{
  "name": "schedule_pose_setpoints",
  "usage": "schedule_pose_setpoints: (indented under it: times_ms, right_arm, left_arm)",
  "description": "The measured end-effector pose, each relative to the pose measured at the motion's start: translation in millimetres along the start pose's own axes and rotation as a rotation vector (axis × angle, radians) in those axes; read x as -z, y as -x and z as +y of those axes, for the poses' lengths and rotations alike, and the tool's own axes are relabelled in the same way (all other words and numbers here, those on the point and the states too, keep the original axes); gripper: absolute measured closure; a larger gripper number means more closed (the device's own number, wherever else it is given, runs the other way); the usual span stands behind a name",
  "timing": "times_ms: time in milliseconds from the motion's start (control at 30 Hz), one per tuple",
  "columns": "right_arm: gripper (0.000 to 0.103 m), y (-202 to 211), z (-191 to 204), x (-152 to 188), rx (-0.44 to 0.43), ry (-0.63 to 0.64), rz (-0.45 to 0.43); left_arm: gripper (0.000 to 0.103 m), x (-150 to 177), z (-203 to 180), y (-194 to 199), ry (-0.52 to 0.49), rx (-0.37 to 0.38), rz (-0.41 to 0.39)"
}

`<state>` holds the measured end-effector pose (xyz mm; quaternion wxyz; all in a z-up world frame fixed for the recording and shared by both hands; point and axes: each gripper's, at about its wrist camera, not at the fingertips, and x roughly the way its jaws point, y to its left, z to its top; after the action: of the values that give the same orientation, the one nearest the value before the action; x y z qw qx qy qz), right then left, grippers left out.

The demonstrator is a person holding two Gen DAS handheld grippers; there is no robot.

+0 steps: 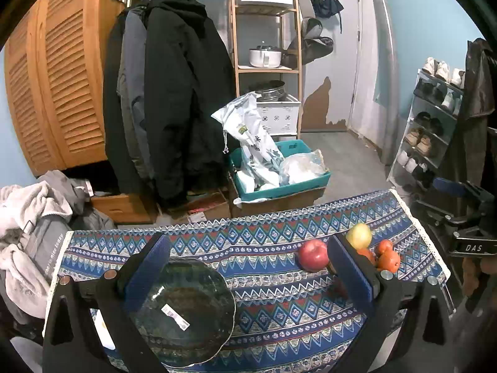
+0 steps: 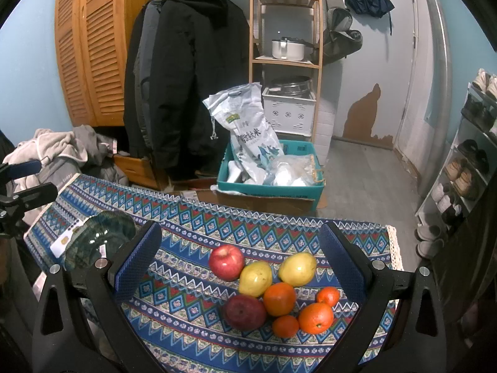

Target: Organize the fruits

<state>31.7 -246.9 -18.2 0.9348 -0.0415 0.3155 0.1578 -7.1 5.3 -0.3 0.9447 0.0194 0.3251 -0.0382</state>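
A dark green glass plate (image 1: 183,307) lies on the patterned tablecloth (image 1: 264,283), under my open left gripper (image 1: 245,264), whose left finger overlaps its rim. To the right lie a red apple (image 1: 313,255), a yellow pear (image 1: 359,235) and oranges (image 1: 388,259). In the right wrist view my right gripper (image 2: 242,258) hangs open above the fruit pile: a red apple (image 2: 226,262), two yellow pears (image 2: 255,278) (image 2: 297,269), a dark red apple (image 2: 245,311), two oranges (image 2: 279,299) (image 2: 316,317) and two small tangerines (image 2: 327,296) (image 2: 285,326). The plate (image 2: 99,242) sits at the table's left end.
Behind the table stand a teal crate (image 2: 270,186) with a rice bag on a cardboard box, hanging black coats (image 2: 186,77), a wooden shelf (image 2: 285,46) and a louvred wardrobe. A pile of laundry (image 1: 28,211) lies left; a shoe rack (image 1: 428,124) stands right.
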Motion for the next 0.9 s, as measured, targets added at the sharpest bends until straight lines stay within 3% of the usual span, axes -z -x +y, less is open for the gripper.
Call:
schedule_pose_setpoints:
  times_ms: [900]
  right_arm:
    - [0.003, -0.6, -1.8, -1.7, -0.006, 0.002, 0.010]
  left_arm:
    - [0.000, 0.8, -2.5, -0.2, -0.004, 0.001, 0.004]
